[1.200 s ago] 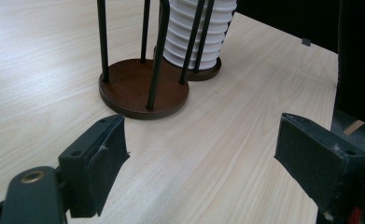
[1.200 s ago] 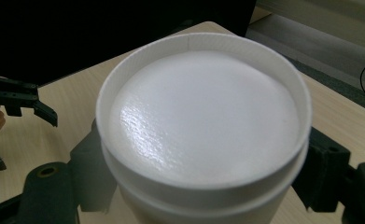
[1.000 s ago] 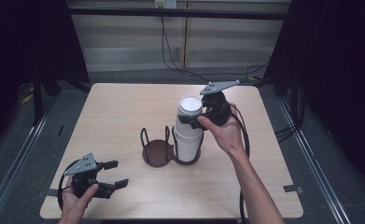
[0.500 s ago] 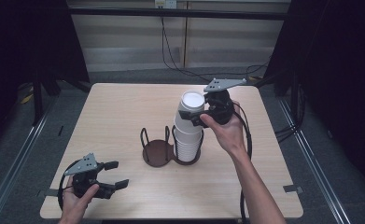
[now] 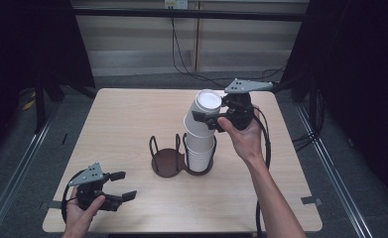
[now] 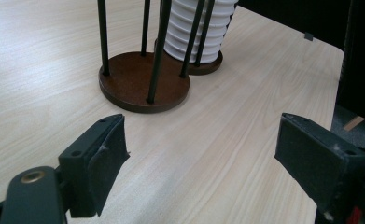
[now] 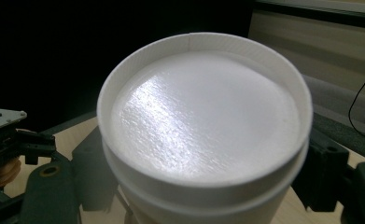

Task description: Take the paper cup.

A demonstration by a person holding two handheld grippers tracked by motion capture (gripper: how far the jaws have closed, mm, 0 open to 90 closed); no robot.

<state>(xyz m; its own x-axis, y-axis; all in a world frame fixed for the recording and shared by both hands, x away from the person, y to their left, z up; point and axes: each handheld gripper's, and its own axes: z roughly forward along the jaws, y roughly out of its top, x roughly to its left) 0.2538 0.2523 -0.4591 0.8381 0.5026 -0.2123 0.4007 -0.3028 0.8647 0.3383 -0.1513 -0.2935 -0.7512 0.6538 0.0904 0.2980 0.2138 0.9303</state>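
So far we pinch the top cup (image 5: 203,115) with the right tool (image 5: 209,119), tilted but unfreed from the stack (image 5: 199,151); the left tool (image 5: 122,186), spread, idles near the holder (image 5: 165,157).

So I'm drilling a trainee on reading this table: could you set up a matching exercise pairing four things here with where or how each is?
Things:
1. top cup
2. cup stack
3. empty ring holder
4. left gripper

States:
A. open, near the table's front left
B. tilted, clamped by the right gripper
C. brown base bare
D. upside down in the holder's right ring

Pairs: 1-B, 2-D, 3-C, 4-A
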